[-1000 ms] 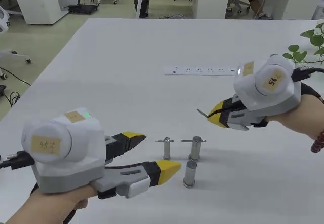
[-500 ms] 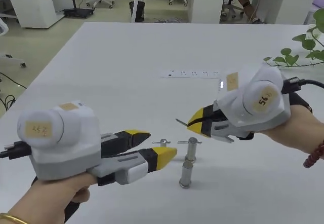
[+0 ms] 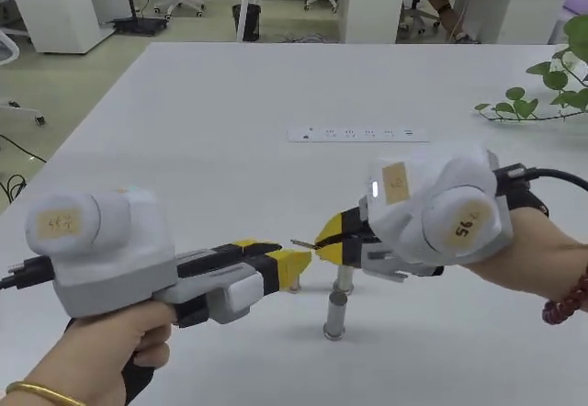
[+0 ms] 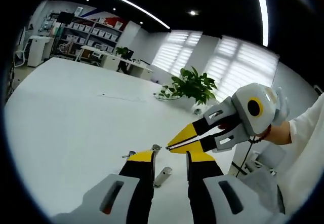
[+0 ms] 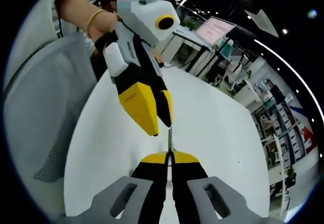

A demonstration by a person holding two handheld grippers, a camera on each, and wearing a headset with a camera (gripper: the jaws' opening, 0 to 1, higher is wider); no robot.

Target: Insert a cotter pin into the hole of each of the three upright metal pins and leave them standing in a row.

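Note:
Three upright metal pins stand on the white table (image 3: pixel 230 149). The bare front pin (image 3: pixel 334 314) shows whole; a second pin (image 3: pixel 344 281) and a third pin (image 3: pixel 294 284) behind it are partly hidden by the jaws. My right gripper (image 3: pixel 322 245) (image 5: pixel 169 156) is shut on a thin cotter pin (image 3: pixel 303 242) (image 5: pixel 169 140) that points at my left gripper. My left gripper (image 3: pixel 276 259) (image 4: pixel 172 155) hovers open just above the pins, its tips meeting the cotter pin's free end. In the left gripper view, the right gripper (image 4: pixel 177 143) comes in from the right above a metal pin (image 4: pixel 163 176).
A white power strip (image 3: pixel 358 134) lies further back on the table. A green plant (image 3: pixel 551 84) reaches in at the right edge. Office chairs and desks stand on the floor beyond the table.
My right gripper has carried the cotter pin left and down until it meets my left gripper's tips. My left gripper has shifted slightly right over the pins. The head camera has moved too.

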